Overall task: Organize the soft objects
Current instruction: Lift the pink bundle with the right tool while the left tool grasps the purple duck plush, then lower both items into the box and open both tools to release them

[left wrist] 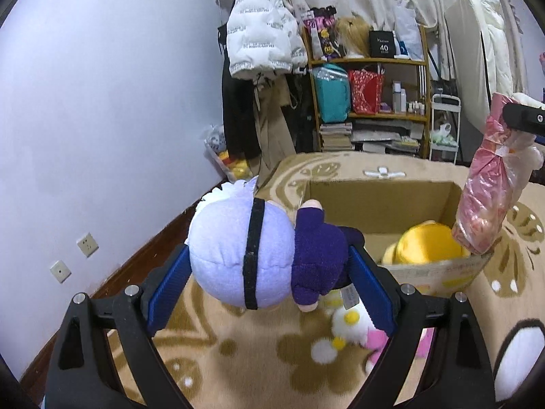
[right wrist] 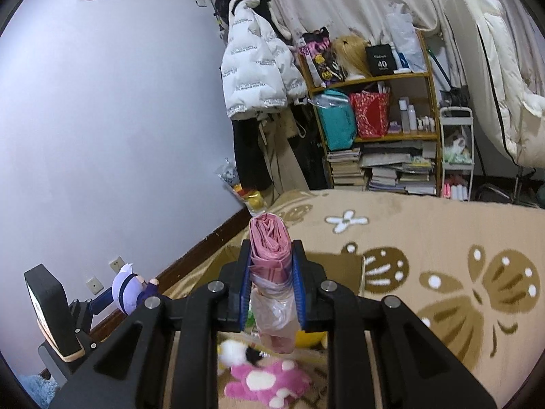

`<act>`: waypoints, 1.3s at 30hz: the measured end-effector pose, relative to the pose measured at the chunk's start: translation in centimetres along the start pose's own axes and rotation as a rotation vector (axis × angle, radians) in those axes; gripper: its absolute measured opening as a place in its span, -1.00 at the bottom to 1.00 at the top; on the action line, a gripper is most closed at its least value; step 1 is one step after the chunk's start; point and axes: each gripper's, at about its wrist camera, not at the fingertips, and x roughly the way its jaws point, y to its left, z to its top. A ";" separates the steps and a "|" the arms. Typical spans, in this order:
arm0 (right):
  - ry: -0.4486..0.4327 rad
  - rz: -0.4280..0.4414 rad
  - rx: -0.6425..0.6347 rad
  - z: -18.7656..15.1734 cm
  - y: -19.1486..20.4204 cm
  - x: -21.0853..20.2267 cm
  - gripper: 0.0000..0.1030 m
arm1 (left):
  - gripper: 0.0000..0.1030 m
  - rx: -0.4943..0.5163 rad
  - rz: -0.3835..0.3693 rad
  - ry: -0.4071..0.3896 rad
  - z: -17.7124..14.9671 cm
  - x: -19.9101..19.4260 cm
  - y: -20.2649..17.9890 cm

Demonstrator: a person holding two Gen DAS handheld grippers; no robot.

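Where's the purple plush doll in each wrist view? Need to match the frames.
Left wrist view: plush doll at centre, held between the left claw fingers, beside the cardboard box.
Right wrist view: same doll small at lower left, near the wall.
Shared landmark: white jacket hanging beside the shelf.

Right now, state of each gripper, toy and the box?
left gripper: shut on plush doll, held in the air
plush doll: lying sideways between the fingers
right gripper: shut on pink bagged bundle
pink bagged bundle: upright, hanging down over the box
cardboard box: open, yellow plush inside
pink plush: lying on the rug
white plush: on the rug beside it
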 end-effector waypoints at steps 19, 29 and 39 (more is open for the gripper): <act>0.025 0.035 -0.017 0.2 -1.2 7.7 -0.57 | 0.75 0.059 -0.030 -0.033 4.4 5.9 -3.0; 0.060 0.073 0.019 -1.2 -1.9 11.1 -0.57 | 0.76 0.101 -0.099 0.030 3.3 8.0 -5.0; 0.088 0.128 0.139 -1.7 -3.6 12.0 -0.57 | 0.80 0.120 -0.113 0.070 2.2 8.9 -5.5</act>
